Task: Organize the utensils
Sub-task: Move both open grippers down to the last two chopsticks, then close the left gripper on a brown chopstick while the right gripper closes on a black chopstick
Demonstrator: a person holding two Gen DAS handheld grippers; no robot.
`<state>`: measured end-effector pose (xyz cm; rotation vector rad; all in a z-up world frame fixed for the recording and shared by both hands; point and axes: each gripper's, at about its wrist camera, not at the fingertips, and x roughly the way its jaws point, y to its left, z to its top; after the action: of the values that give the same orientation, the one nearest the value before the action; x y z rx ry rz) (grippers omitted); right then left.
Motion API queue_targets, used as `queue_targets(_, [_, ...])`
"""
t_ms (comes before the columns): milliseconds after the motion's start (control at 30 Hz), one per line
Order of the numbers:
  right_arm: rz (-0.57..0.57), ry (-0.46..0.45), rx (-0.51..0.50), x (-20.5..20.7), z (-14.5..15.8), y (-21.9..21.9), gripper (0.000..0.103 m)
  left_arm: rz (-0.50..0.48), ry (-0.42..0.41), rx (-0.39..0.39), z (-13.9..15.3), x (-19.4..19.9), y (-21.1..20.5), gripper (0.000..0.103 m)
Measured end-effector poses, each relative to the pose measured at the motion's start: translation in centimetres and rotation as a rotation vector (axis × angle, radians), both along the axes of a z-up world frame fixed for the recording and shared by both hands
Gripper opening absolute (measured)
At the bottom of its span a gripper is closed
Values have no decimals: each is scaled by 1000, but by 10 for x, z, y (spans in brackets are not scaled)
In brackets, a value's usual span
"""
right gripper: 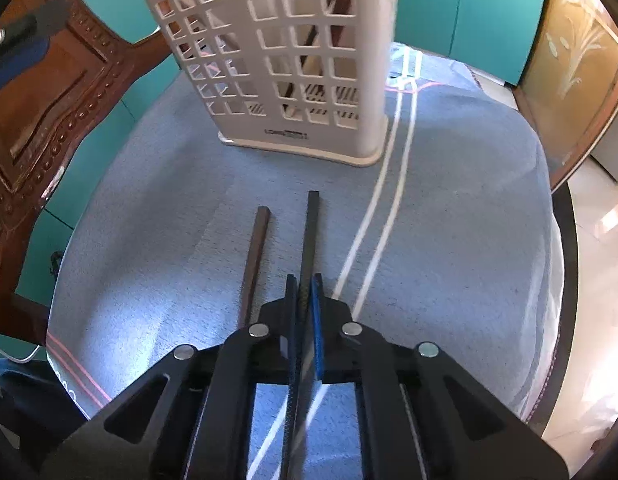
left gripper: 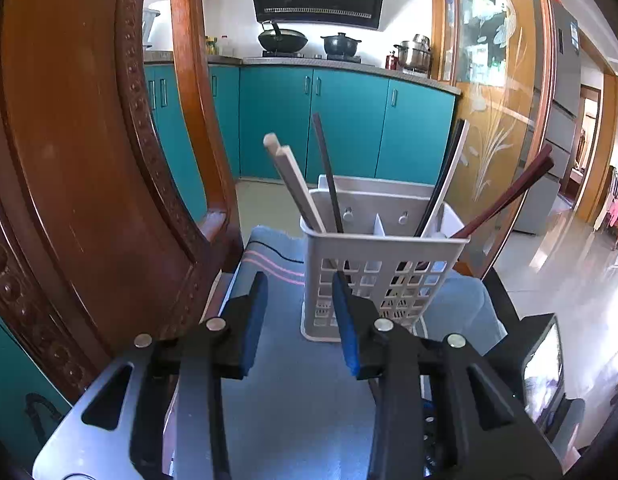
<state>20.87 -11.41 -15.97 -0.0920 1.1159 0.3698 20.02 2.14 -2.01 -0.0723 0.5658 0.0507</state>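
**Black chopstick clamped, caddy part-filled**

Your white perforated plastic utensil caddy (left gripper: 383,276) stands upright on the blue cloth-covered table (right gripper: 449,208), split by a divider. Its left compartment holds two pale wooden chopsticks (left gripper: 295,184) and one thin black chopstick (left gripper: 328,176); the right holds a black-and-white flat utensil (left gripper: 445,184) and reddish-brown chopsticks (left gripper: 509,196), all leaning outward. Your right gripper (right gripper: 305,300) is pinched tight on a dark square-section chopstick (right gripper: 311,236), whose long axis points straight ahead toward the caddy. A brown wooden chopstick (right gripper: 255,260) lies just beside it, roughly parallel, on the cloth. Your left gripper (left gripper: 299,312) has its pads well apart, holding nothing, close to the caddy's front.
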Motion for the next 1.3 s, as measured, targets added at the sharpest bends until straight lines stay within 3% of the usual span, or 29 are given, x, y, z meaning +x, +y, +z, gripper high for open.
queue_targets(200, [-70, 10, -19, 2, 4, -25, 7, -36, 85, -18, -22, 4, -8, 39])
queue_targets(367, [-142, 36, 10, 8, 5, -51, 7, -137, 266, -75, -61, 14, -28, 39])
queue_targets(633, [-175, 59, 43, 13, 5, -66, 7, -212, 436, -70, -108, 13, -56, 42])
queue_targets(867, [-180, 62, 39, 19, 3, -62, 7, -225, 499, -55, -129, 12, -63, 44])
queue_targets(1300, [-175, 57, 34, 21, 2, -59, 8, -247, 482, 40, -137, 2, -83, 40])
